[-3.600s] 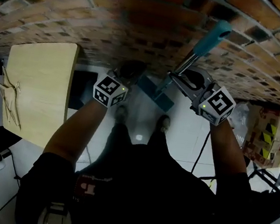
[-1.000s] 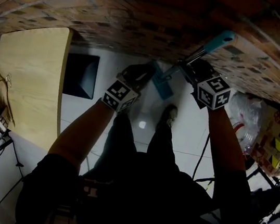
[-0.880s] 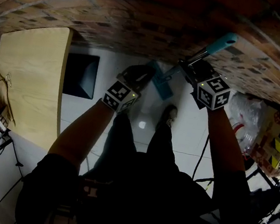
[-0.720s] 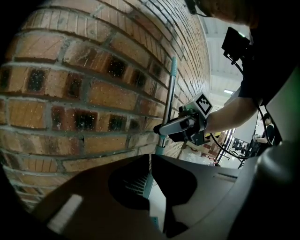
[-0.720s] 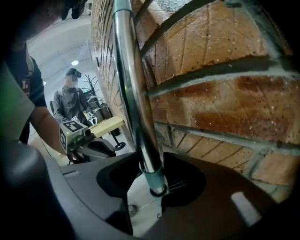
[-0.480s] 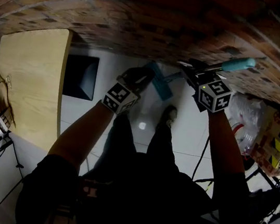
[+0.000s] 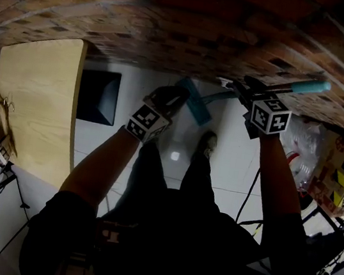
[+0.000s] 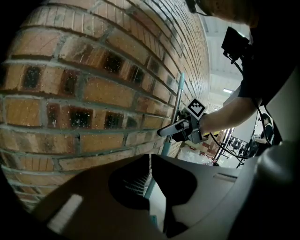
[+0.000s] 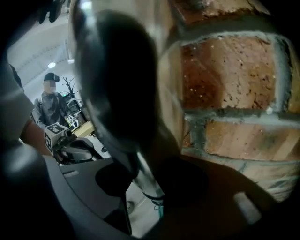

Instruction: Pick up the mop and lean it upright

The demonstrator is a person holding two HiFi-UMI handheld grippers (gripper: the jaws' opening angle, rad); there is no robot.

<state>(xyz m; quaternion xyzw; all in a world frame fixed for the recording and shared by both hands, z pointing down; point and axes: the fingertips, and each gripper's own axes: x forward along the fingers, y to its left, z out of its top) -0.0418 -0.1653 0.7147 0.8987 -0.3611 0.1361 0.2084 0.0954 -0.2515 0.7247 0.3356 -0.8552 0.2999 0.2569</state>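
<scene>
From the head view, the mop (image 7: 194, 101) slants along the brick wall (image 7: 178, 18), its teal grip (image 7: 309, 87) now swung out beyond the right gripper (image 7: 243, 90). In the left gripper view, the left gripper (image 8: 150, 159) is clamped on the pole (image 8: 177, 101) low down. In the right gripper view, the jaws have just been opening and the pole runs loose between them, so the release probably begins here.

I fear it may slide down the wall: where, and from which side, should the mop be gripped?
I'd take the mop by its thin pole, jaws across it from the room side; it leans steeply on the brick wall, so the back is blocked.
</scene>
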